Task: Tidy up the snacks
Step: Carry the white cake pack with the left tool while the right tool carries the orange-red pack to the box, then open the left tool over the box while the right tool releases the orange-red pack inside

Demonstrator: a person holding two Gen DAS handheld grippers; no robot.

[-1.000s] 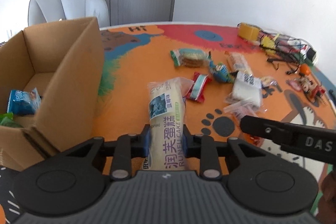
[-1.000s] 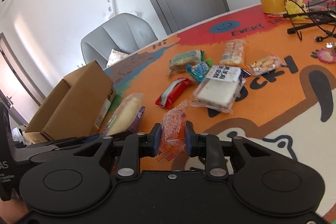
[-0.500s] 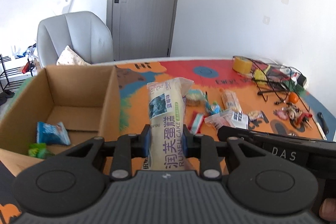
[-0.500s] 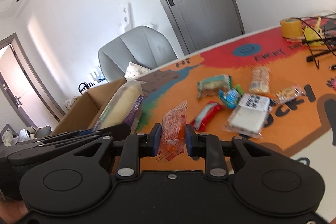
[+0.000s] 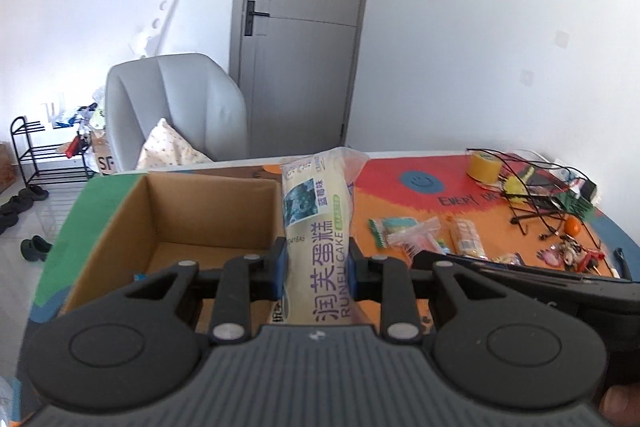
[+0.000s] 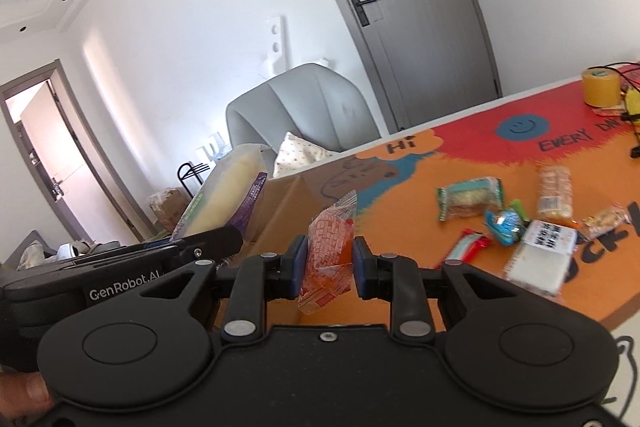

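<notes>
My left gripper [image 5: 316, 269] is shut on a long pale cake packet [image 5: 316, 227] with printed characters, held upright above the near right corner of the open cardboard box [image 5: 192, 211]. My right gripper [image 6: 329, 267] is shut on a small orange snack packet [image 6: 330, 247]. From the right wrist, the left gripper and its cake packet [image 6: 228, 195] show to the left, over the cardboard box [image 6: 288, 203]. Several loose snacks [image 6: 508, 219] lie on the colourful table mat [image 6: 400, 195] to the right. The box floor is mostly hidden behind my left gripper.
A yellow tape roll [image 5: 484, 167], tangled cables [image 5: 532, 195] and small items sit at the table's far right. A grey chair [image 5: 176, 111] with a cushion stands behind the box. A grey door [image 5: 300, 27] is beyond. A black shoe rack [image 5: 44, 155] stands at left.
Both grippers rose with their packets and tilted up, so more of the room and less of the table shows. The left one drew nearer the box, whose inside snacks dropped out of view.
</notes>
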